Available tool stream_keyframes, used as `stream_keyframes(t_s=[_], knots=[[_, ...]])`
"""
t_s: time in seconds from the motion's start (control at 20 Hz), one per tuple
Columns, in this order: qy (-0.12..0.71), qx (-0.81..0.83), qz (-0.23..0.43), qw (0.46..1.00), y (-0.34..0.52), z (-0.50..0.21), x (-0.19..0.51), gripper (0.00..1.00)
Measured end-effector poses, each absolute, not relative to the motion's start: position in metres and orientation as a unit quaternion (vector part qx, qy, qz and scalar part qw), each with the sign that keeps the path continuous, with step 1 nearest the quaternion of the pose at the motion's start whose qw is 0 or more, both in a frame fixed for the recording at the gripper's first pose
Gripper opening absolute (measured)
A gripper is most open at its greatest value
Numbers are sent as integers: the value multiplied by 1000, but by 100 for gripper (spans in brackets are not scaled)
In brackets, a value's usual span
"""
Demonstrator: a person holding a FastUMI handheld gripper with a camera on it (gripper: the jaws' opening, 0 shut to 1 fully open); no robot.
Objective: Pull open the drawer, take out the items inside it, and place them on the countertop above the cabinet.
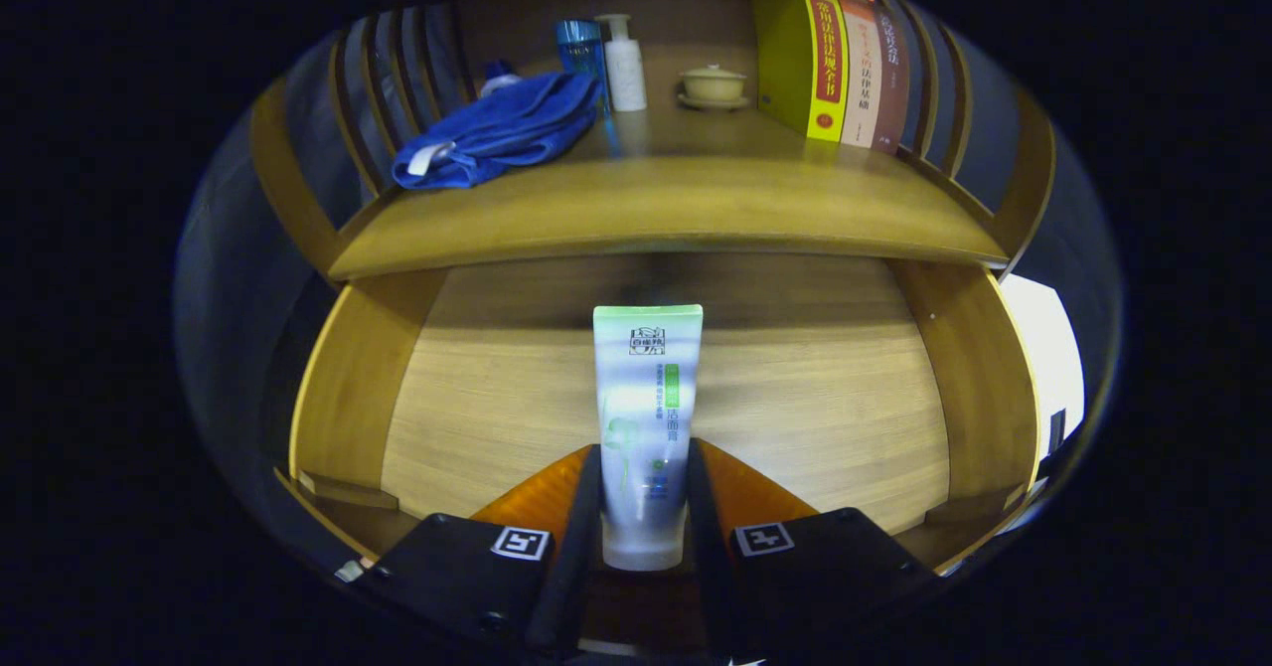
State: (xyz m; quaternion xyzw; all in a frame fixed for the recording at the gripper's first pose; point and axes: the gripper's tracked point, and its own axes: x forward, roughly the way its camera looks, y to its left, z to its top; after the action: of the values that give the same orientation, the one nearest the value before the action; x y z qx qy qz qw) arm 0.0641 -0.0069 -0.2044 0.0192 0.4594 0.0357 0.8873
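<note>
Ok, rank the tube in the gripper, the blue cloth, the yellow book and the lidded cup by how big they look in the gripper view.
1. Tube, clamped in the gripper, though nearness inflates it.
2. Blue cloth and yellow book: too alike to rank.
3. Lidded cup, smallest.

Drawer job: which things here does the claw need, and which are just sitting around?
Needed for the job:
- tube, gripped between the claw fingers
- open drawer beneath it
- countertop above, where the tube goes

Just lying about on the countertop:
- blue cloth
- blue bottle
- white pump bottle
- small lidded bowl
- books
</note>
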Motion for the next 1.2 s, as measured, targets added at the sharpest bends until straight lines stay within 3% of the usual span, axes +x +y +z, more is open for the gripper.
stream_keyframes(t_s=[0.5,1.2], knots=[[385,15,63,921,3,-133,77,54],[303,43,30,951,-4,-106,212,53]])
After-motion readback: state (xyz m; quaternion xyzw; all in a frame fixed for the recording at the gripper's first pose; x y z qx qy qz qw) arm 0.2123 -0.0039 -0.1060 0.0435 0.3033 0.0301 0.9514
